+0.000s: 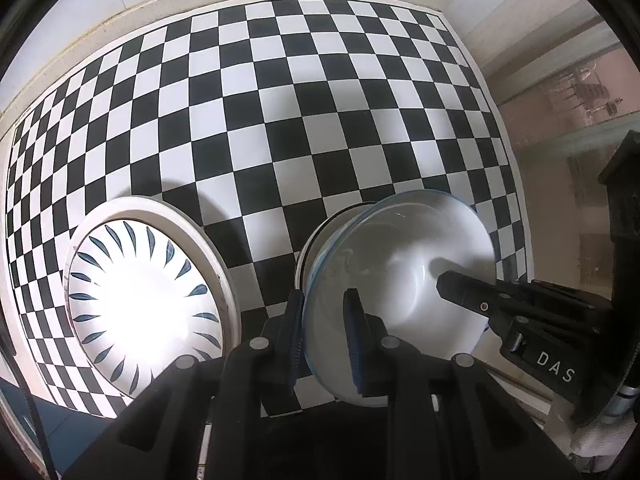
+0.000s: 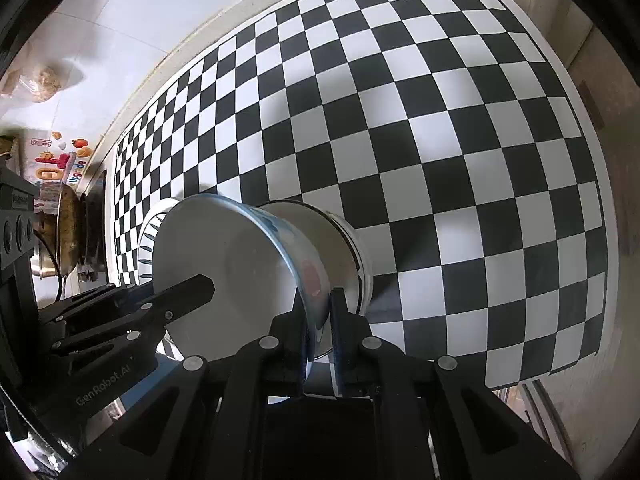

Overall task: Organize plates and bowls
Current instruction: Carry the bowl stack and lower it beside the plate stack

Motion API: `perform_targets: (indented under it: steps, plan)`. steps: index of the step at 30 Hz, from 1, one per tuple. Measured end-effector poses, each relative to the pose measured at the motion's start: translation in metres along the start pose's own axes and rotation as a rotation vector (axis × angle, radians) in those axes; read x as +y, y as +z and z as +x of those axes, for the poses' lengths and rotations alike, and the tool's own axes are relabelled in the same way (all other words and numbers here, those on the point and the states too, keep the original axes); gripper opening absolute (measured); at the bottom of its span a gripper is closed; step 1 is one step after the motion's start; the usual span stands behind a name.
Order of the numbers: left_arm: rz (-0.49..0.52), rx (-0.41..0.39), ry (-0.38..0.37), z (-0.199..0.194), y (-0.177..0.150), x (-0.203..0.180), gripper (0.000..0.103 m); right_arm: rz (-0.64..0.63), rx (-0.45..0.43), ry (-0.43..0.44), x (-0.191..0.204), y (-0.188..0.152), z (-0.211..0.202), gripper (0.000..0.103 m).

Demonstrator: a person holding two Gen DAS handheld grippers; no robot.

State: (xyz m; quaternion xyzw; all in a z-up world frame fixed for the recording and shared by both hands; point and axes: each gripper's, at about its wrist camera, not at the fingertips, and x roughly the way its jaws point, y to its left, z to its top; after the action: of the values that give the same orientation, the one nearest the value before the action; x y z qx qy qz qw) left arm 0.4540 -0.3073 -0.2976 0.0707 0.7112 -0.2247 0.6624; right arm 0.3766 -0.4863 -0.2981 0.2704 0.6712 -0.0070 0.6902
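A petal-patterned plate [image 1: 148, 308] lay on the checkered mat [image 1: 320, 100] beside our load; cookware crowded the mat's far edge. We gripped the blue-rimmed white bowl [image 1: 400, 280] above another dish, our left gripper [image 1: 326, 336] and right gripper [image 2: 318, 328] each pinching opposite rims.

Left wrist: I look steeply down, close over the bowl [image 1: 400, 280].
Right wrist: likewise, from its opposite rim.
Shared: bowl, checkered mat [image 1: 320, 100], patterned plate [image 1: 140, 300].
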Motion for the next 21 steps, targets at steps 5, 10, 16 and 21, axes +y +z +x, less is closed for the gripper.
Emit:
perform_targets:
  steps: [5,10,16,21]
  plan:
    - [0.003,0.008,0.02,0.009,0.001,-0.001,0.018,-0.005,0.008,-0.021,0.001,0.001,0.006,0.011]
    - [0.005,0.018,0.016,0.013,0.001,0.0,0.018,-0.005,0.019,-0.025,-0.001,0.003,0.01,0.011]
    - [-0.014,0.032,0.014,0.019,0.003,0.003,0.018,-0.004,0.032,-0.038,0.0,0.006,0.015,0.011]
    - [-0.024,0.041,0.017,0.023,0.003,0.005,0.018,0.0,0.045,-0.05,0.0,0.01,0.017,0.011]
